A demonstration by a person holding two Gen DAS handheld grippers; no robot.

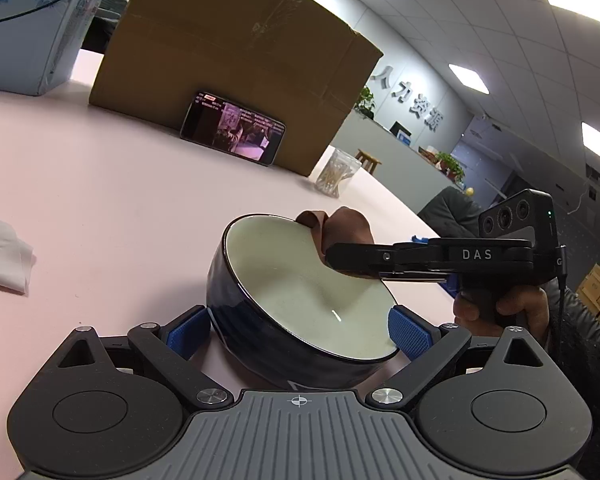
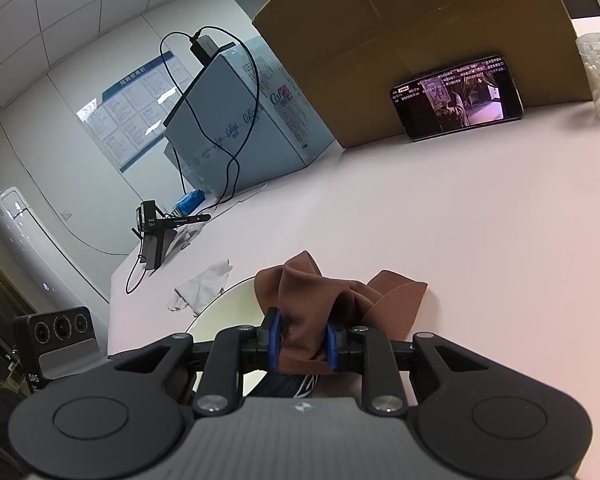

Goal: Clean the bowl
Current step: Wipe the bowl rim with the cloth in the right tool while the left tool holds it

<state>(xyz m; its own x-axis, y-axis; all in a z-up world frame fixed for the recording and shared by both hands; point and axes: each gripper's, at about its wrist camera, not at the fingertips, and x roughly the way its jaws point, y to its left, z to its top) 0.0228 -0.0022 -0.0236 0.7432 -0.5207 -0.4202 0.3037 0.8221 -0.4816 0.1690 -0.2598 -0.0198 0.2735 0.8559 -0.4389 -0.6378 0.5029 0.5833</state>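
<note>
While the left gripper (image 1: 300, 326) is bracing the tilted bowl (image 1: 300, 292) on the pink table (image 1: 120, 208), jaws wide around its sides, the right gripper (image 2: 302, 344) is pinching a brown cloth (image 2: 336, 292) at the rim; a hard wipe risks skidding the bowl free.

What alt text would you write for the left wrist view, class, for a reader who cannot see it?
The left tongs clamp a tilted dark blue bowl with a cream inside, on a pink table. The right tongs press a brown cloth at its far rim. Behind stand a cardboard box and a phone.
</note>
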